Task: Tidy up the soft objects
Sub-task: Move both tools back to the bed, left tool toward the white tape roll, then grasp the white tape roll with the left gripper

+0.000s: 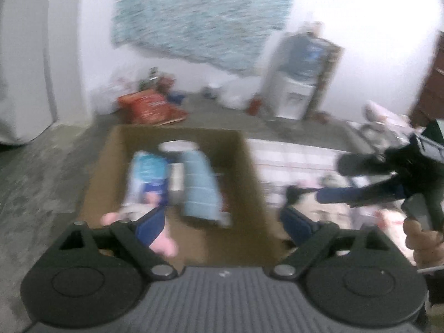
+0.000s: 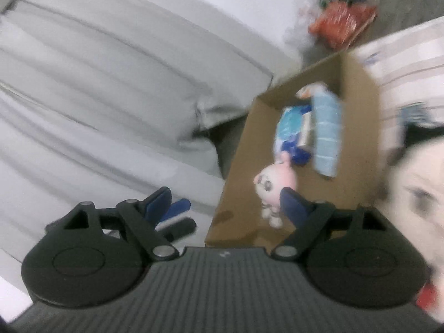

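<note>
An open cardboard box [image 1: 249, 166] [image 2: 360, 105] stands on the floor beside the bed. In it lie a pale blue quilted pouch [image 1: 201, 186] [image 2: 327, 136], a blue and white soft pack [image 1: 147, 172] [image 2: 290, 125] and a pink plush toy [image 1: 163, 242] [image 2: 274, 183]. My left gripper [image 1: 222, 216] is open above the box's near end, with nothing between its fingers. My right gripper [image 2: 222, 202] is open and empty over the box's left wall; it also shows in the left wrist view [image 1: 313, 191]. A large white plush face [image 2: 416, 202] lies at the right.
A striped bed cover [image 1: 299, 161] with more soft toys [image 1: 388, 222] lies right of the box. White curtain fabric [image 2: 97, 97] hangs at the left. A red bag [image 1: 149, 105] and a water dispenser [image 1: 299, 83] stand by the far wall.
</note>
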Tool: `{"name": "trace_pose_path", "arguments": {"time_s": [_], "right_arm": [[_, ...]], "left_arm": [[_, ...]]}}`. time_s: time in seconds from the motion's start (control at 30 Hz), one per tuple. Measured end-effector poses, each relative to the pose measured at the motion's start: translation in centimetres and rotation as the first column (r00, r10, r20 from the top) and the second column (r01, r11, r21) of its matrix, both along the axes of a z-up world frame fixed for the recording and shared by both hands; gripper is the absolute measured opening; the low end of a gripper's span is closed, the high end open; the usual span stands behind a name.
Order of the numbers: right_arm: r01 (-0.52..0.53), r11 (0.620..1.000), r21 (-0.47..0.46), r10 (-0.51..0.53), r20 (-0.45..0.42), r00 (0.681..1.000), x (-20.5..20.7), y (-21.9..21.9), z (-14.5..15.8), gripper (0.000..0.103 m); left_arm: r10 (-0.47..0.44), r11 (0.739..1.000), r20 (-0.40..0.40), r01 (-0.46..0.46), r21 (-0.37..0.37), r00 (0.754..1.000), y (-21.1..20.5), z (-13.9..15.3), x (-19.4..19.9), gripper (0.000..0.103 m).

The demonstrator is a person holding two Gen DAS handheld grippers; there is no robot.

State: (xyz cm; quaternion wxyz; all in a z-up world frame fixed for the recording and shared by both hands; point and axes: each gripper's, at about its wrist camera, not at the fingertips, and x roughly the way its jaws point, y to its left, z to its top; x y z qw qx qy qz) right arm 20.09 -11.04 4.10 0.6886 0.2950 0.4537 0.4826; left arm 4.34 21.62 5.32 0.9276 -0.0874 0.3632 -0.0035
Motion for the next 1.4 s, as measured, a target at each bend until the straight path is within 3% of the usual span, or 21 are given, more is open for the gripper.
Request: {"name": "trace_pose_path", "arguments": {"time_s": [0.13, 0.27, 0.43, 0.53, 0.67, 0.8, 0.97, 1.2, 1.4], "right_arm": [[0.147, 0.989, -0.025, -0.144, 0.076, 0.987, -4.6, -10.1, 0.7, 0.086], [0.318, 0.942, -0.106, -0.302, 0.146, 0.942, -8.9, -18.0, 0.1, 0.087], [0.412, 0.885, -0.217, -0.374, 0.196, 0.907, -11.5, -21.6, -2.7, 0.087], [0.409, 0.868, -0.281, -0.366, 0.196, 0.91, -10.6, -21.0, -5.2, 0.08], [0.351, 0.863, -0.364, -0.298, 0.194, 0.935, -7.7, -18.2, -8.5, 0.056], [0.293, 0.849, -0.441, -0.228, 0.194, 0.954, -4.3, -15.4, -12.4, 0.042], [0.24, 0.841, -0.486, -0.166, 0.19, 0.968, -0.8, -13.1, -15.2, 0.037], [0.173, 0.821, -0.543, -0.069, 0.207, 0.976, 1.3, -10.2, -16.6, 0.018], [0.148, 0.797, -0.586, -0.011, 0.23, 0.973, 0.2, -10.2, -16.0, 0.014]], "left_arm": [[-0.133, 0.991, 0.048, 0.133, -0.001, 0.99, -5.4, 0.9, -1.3, 0.096], [-0.269, 0.963, 0.053, 0.269, 0.007, 0.962, -11.3, 0.5, -1.6, 0.096], [-0.411, 0.91, 0.032, 0.408, 0.073, 0.911, -18.7, -1.6, -1.1, 0.096], [-0.478, 0.872, 0.001, 0.474, 0.121, 0.879, -22.9, -3.9, -0.3, 0.095], [-0.496, 0.848, -0.044, 0.495, 0.189, 0.867, -26.7, -6.9, 0.7, 0.093], [-0.472, 0.845, -0.093, 0.48, 0.233, 0.876, -28.0, -9.6, 2.7, 0.08], [-0.458, 0.851, -0.134, 0.477, 0.22, 0.879, -27.2, -11.2, 4.4, 0.073], [-0.459, 0.84, -0.151, 0.483, 0.247, 0.876, -26.5, -12.2, 5.0, 0.071], [-0.463, 0.845, -0.142, 0.484, 0.228, 0.875, -26.0, -12.3, 5.2, 0.071]]}}
